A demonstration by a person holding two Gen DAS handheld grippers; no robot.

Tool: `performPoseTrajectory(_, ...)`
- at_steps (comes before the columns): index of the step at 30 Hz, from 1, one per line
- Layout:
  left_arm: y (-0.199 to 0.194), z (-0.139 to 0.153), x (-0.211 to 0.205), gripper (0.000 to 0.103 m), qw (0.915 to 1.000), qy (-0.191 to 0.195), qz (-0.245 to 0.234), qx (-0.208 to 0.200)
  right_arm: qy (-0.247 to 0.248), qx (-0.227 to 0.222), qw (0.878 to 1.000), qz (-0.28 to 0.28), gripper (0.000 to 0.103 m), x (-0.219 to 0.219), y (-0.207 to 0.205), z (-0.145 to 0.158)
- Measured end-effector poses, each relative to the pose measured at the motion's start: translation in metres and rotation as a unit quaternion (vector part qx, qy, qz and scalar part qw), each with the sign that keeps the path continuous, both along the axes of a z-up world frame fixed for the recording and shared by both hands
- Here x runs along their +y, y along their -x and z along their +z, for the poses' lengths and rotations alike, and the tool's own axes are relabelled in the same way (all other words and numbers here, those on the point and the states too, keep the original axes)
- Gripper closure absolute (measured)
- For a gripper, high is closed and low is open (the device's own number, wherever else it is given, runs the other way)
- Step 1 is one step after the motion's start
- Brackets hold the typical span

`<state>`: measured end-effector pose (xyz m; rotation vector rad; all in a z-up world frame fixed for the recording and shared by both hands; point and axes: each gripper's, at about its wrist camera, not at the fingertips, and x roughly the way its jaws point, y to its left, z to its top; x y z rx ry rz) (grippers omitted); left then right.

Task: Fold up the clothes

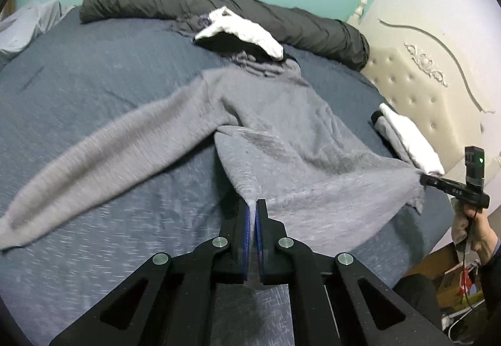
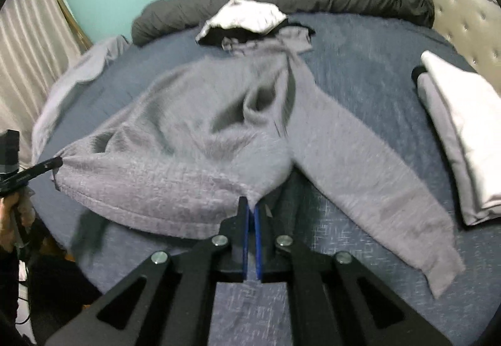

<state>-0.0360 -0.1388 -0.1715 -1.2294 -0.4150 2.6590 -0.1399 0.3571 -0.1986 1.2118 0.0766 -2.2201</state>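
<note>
Grey sweater (image 1: 281,114) was spread on the bed (image 1: 94,70), hem corners clamped in left gripper (image 1: 253,205) and right gripper (image 2: 251,205); thin pinches judged liable to slip, trailing sleeves to bunch

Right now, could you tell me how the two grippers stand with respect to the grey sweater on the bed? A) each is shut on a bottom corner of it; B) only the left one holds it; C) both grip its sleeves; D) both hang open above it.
A: the left gripper and the right gripper each pinch a hem corner of the grey sweater, with both sleeves free.
</note>
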Motion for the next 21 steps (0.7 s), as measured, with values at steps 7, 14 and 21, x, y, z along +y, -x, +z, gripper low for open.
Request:
performPoseTrajectory(7, -0.038, 0.026, -0.017, 0.1, 0.9998, 0.012, -0.009, -0.01, 0.024, -0.007, 0.999, 0.041, 0.1, 0.005, -0.037, 0.037)
performPoseTrajectory(14, -0.051, -0.026, -0.012, 0.1, 0.9964, 0.012, -0.022, -0.081, -0.049, -0.048, 0.996, 0.06, 0.101, -0.012, -0.066, -0.02)
performPoseTrajectory(21, -0.036, -0.085, 0.001, 0.099, 0.9922, 0.024, -0.007, -0.122, -0.073, -0.074, 0.995, 0.007, 0.1, -0.004, -0.063, -0.075)
